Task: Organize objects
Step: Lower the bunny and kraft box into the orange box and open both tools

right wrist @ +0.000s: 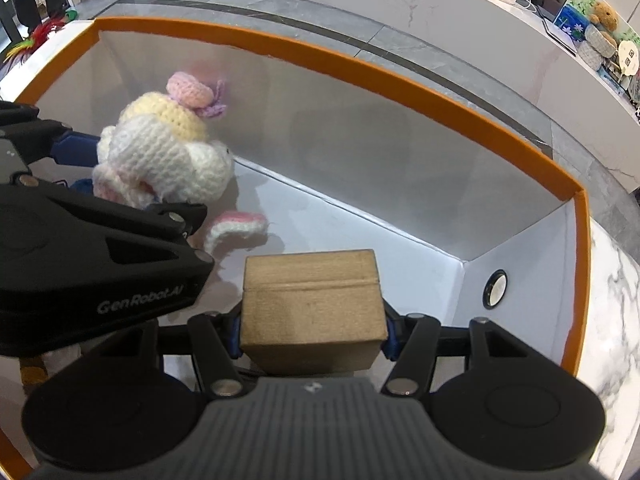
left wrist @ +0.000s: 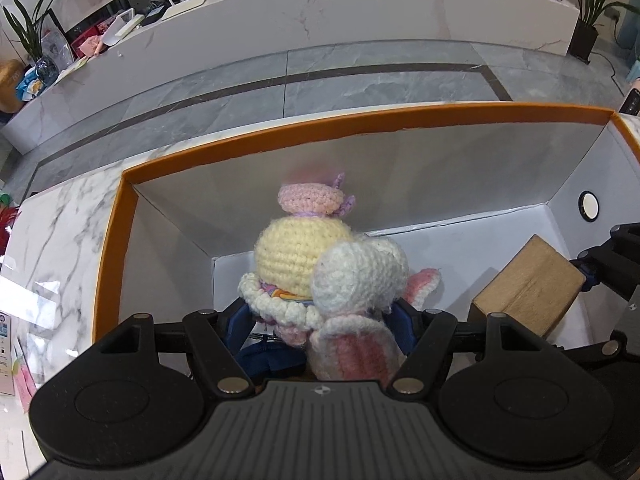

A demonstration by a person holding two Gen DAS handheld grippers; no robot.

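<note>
A crocheted doll (left wrist: 304, 256) with a yellow head, a pink hat and white-and-pink ears sits between the blue pads of my left gripper (left wrist: 320, 316), which is shut on it low inside the orange-rimmed white box (left wrist: 360, 120). In the right wrist view the doll (right wrist: 168, 152) is at the box's left end, one ear touching the floor. My right gripper (right wrist: 314, 332) is shut on a wooden block (right wrist: 312, 300) held over the box floor near the right end. The block (left wrist: 528, 288) also shows at the right of the left wrist view.
The box (right wrist: 360, 60) stands on a marble table (left wrist: 60, 216) and has a round hole (right wrist: 495, 289) in its right wall. Beyond the table are a grey tiled floor and a long marble bench (left wrist: 360, 8) with a router, cables and plants. A feathery toy (right wrist: 36, 36) lies outside the box's left end.
</note>
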